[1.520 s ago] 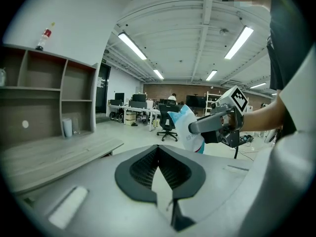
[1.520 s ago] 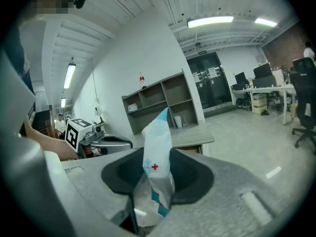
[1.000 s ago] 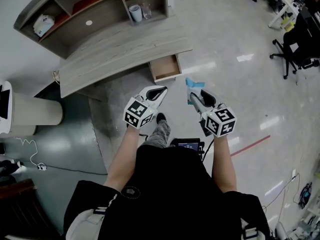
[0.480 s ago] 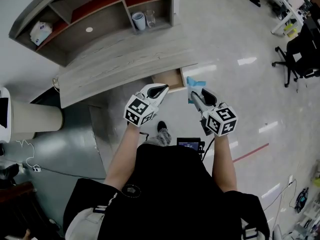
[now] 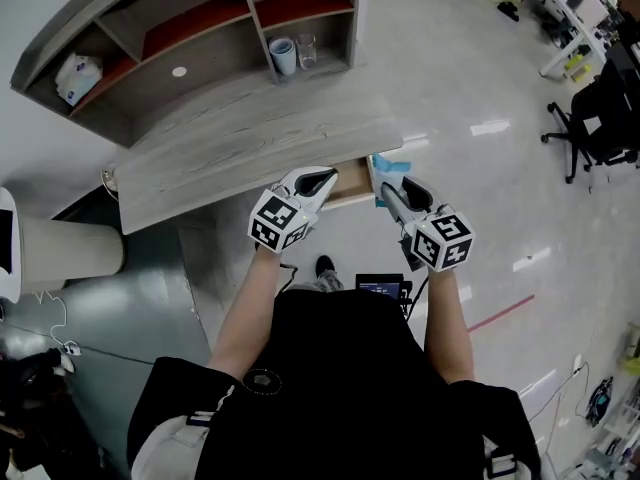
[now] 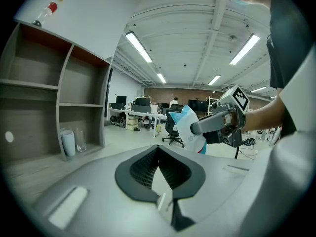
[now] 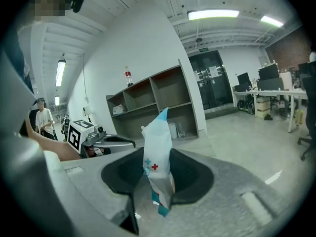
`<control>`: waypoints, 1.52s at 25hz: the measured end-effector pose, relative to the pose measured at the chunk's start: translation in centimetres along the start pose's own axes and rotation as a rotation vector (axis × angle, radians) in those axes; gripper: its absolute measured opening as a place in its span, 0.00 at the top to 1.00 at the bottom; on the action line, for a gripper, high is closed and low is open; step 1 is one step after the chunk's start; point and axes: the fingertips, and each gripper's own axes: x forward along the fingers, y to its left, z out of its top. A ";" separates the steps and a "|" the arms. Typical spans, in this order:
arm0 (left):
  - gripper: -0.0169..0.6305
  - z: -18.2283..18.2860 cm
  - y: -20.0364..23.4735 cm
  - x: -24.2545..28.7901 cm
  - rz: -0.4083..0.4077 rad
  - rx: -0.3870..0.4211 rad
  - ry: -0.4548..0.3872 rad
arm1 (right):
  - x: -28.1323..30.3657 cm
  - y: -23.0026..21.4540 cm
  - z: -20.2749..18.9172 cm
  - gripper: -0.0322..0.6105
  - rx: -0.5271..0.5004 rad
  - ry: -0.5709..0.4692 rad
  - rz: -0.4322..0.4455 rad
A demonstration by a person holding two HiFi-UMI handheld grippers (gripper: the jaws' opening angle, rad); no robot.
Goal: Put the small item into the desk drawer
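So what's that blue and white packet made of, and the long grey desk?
The blue and white packet looks like thin plastic film, slightly glossy: it is creased and pointed at the top. The long grey desk looks like matt wood or wood-look laminate: streaky grain lines run along its top.

We saw a wooden shelf unit (image 5: 190,28) holding a pale cup (image 5: 283,56) and a clear glass (image 5: 306,50) side by side in one compartment, and a white pack (image 5: 78,76) in another. A red-capped bottle (image 7: 128,77) stood on top. A black office chair (image 5: 598,118) sat well apart, and a red stripe (image 5: 500,313) crossed the glossy floor (image 5: 470,68).
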 end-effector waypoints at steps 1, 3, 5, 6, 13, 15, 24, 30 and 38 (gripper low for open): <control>0.97 0.0 0.4 0.0 -0.003 -0.003 -0.003 | 0.5 0.1 0.2 0.71 -0.003 0.002 0.000; 0.97 0.1 1.1 -0.2 -0.003 -0.018 -0.014 | 1.3 0.3 0.5 0.71 -0.009 0.006 0.002; 0.97 0.2 1.8 -0.5 0.002 -0.033 -0.025 | 1.9 0.6 0.7 0.71 -0.014 0.010 0.005; 0.97 0.2 2.0 -0.5 0.005 -0.038 -0.028 | 2.0 0.7 0.8 0.71 -0.015 0.013 0.006; 0.97 -0.3 2.2 -0.4 0.014 -0.057 -0.029 | 2.7 0.7 0.4 0.71 -0.010 0.031 0.020; 0.97 -0.5 2.1 -0.3 0.021 -0.065 -0.025 | 2.8 0.6 0.3 0.71 -0.008 0.036 0.030; 0.97 -0.2 2.0 1.1 0.089 -0.075 -0.018 | 3.1 -0.9 1.1 0.71 -0.023 0.047 0.103; 0.97 0.9 2.2 1.9 0.138 -0.073 -0.033 | 3.2 -1.9 2.4 0.71 -0.044 0.051 0.162; 0.97 1.2 2.5 2.4 0.196 -0.069 -0.009 | 3.6 -2.6 3.0 0.71 -0.046 0.062 0.205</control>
